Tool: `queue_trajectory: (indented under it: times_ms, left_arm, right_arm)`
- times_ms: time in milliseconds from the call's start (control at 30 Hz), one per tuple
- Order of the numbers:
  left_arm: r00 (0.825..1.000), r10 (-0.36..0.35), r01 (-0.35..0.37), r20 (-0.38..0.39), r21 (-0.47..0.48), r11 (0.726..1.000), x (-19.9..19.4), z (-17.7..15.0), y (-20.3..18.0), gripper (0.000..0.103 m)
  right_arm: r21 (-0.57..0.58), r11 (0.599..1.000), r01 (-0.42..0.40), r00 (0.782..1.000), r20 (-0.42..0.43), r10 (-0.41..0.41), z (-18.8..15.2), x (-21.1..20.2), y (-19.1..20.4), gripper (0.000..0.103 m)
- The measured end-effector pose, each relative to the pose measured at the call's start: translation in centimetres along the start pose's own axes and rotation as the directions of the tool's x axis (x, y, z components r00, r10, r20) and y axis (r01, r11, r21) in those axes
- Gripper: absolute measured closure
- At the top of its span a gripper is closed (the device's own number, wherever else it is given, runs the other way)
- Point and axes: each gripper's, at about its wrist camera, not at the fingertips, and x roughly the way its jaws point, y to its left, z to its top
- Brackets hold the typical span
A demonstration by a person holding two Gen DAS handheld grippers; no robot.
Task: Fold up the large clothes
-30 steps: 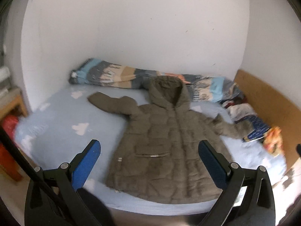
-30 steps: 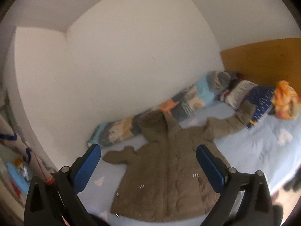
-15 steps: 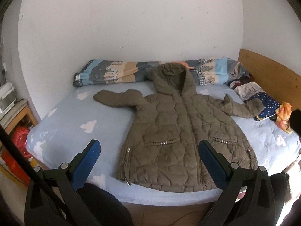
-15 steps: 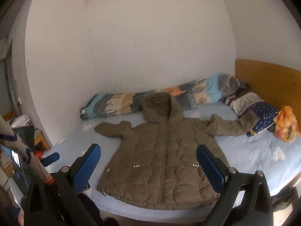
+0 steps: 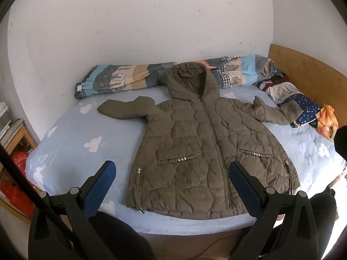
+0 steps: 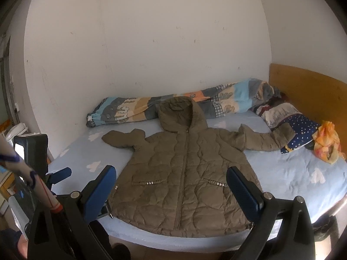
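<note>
The olive quilted coat (image 5: 208, 151) lies face up and zipped on the bed (image 5: 82, 134), its hem along the near edge, its hood (image 5: 190, 82) resting against the rolled patterned quilt (image 5: 121, 80) at the far edge by the wall. One sleeve (image 5: 128, 109) is spread toward the left side of the bed, bent back on itself at the cuff; the other sleeve (image 5: 275, 112) reaches toward the headboard end, its cuff touching the starred pillow (image 5: 305, 110), with an orange bag (image 5: 327, 119) just beyond. No fold has been started. Over the last second both views have swung from tilted, blurred looks at the bed to level, steady ones centred on the coat, which now fills more of each view; the coat itself has not shifted. I read that as the person squaring up at the near edge, ready for the first grasp. The left gripper (image 5: 172, 186) hovers above the hem with its blue pads (image 5: 99, 186) spread wide and nothing between them. The right gripper (image 6: 171, 191) is likewise wide apart and empty, short of the hem; the other handset shows at its left. The likely first move is to bring a sleeve across the chest, and the puffy filling may spring back.
</note>
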Motion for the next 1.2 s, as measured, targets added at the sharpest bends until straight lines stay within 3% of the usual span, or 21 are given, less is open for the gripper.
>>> queue_trajectory:
  times_ms: [400,1200]
  left_arm:
    - [0.999,0.017,-0.018,-0.028,-0.008,1.0,1.3,-0.7,0.3,0.0]
    - [0.999,0.017,-0.016,-0.036,0.024,1.0,0.8,-1.0,-0.4,0.0]
  right_arm:
    - [-0.022,0.999,-0.026,0.999,-0.038,0.025,-0.6,1.8,0.5,0.0]
    - [0.004,1.0,0.022,0.998,-0.056,-0.021,-1.1,1.6,-0.2,0.0]
